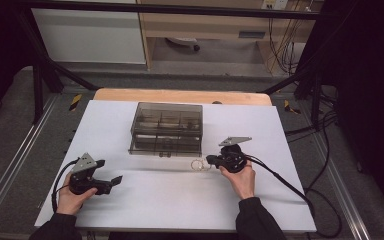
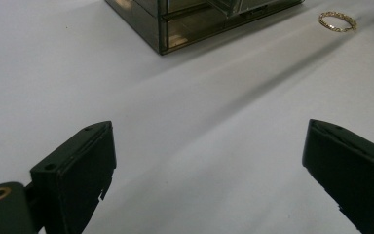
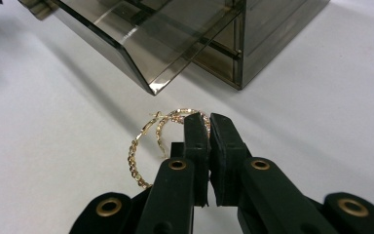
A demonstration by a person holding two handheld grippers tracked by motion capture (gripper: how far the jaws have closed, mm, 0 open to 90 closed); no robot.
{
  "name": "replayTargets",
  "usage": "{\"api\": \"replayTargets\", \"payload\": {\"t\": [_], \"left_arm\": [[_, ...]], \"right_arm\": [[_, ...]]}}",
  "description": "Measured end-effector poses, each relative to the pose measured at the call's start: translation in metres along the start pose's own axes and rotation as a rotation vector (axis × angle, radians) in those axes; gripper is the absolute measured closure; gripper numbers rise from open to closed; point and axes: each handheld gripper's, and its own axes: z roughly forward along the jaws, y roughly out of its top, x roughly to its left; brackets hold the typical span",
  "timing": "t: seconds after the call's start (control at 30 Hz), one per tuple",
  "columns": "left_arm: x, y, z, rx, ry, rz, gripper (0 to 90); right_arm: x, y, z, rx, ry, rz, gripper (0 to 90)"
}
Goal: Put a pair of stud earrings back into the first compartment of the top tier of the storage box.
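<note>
A smoky clear drawer box (image 1: 166, 129) stands mid-table; its lower drawer (image 3: 141, 44) is pulled partly out. On the white tabletop just in front of its right corner lies a gold hoop earring (image 1: 198, 164) (image 3: 135, 151), seen far off in the left gripper view as a small gold ring (image 2: 338, 21). My right gripper (image 1: 209, 160) (image 3: 208, 119) is shut, its tips pinching the top of the hoop. My left gripper (image 1: 112, 182) (image 2: 209, 127) rests low at the front left, jaws wide apart with nothing between them. It points toward the box corner (image 2: 175, 29).
The white table top (image 1: 180, 205) stretches in front of the box between both hands. A wooden strip (image 1: 180, 95) edges the far side. Black frame bars and cables run along the right of the table.
</note>
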Motion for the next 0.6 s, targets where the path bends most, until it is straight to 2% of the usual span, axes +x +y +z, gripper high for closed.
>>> {"api": "replayTargets", "payload": {"t": [0.37,0.6], "left_arm": [[0.000,0.000,0.000,0.001,0.000,0.001,5.0],[0.000,0.000,0.000,0.000,0.001,0.001,5.0]], "right_arm": [[0.007,0.002,-0.025,-0.011,0.008,-0.004,87.1],[0.020,0.012,-0.043,-0.039,0.023,-0.042,87.1]]}}
